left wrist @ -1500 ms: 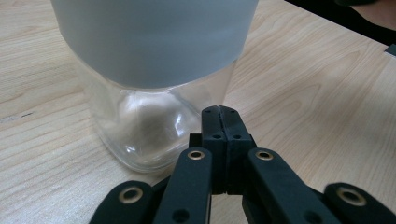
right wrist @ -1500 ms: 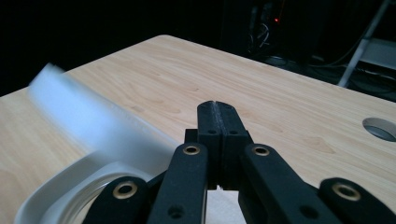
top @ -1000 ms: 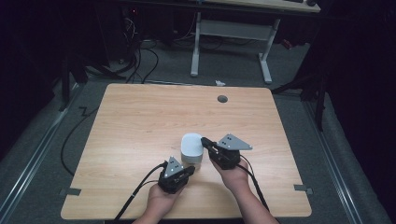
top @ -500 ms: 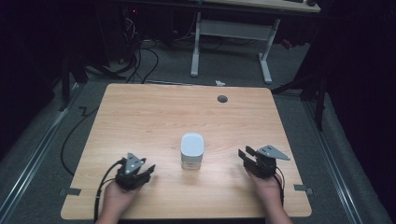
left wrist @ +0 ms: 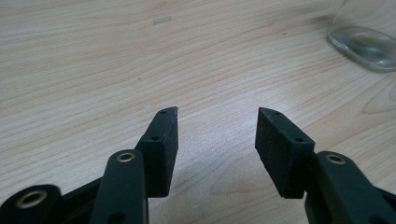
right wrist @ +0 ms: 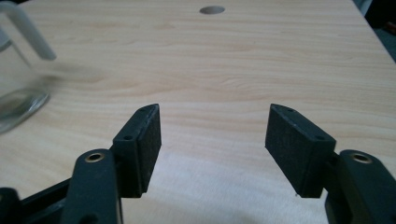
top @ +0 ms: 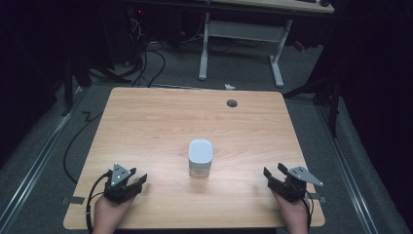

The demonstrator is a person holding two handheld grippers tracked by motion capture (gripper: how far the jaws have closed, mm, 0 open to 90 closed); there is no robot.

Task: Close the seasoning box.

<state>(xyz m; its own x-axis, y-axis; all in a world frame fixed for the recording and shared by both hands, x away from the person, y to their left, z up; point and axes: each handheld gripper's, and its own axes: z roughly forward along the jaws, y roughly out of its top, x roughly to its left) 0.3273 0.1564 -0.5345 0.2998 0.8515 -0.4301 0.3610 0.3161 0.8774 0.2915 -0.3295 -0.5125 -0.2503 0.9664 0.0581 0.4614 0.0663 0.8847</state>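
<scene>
So there's a clear glass jar (top: 200,165) with a white lid (top: 200,150) standing upright in the middle of the wooden table (top: 160,122), a bit toward the person's side. Its long axis runs straight up, lid on top, and from above the lid looks like a rounded square. Nothing is touching it.

The left gripper (top: 138,182) sits near the front left corner of the table, held in the person's left hand (top: 108,214), well apart from the jar. Its jaws are spread with bare wood between them; in the left gripper view (left wrist: 217,135) the jar's glass base (left wrist: 364,39) is off at the upper right.

The right gripper (top: 273,171) is near the front right corner in the right hand (top: 292,214), also well clear of the jar, jaws wide apart and holding nothing (right wrist: 215,140). In its view the jar (right wrist: 18,93) is at the left edge.

There's a small dark round hole (top: 232,103) in the tabletop near the far edge.
</scene>
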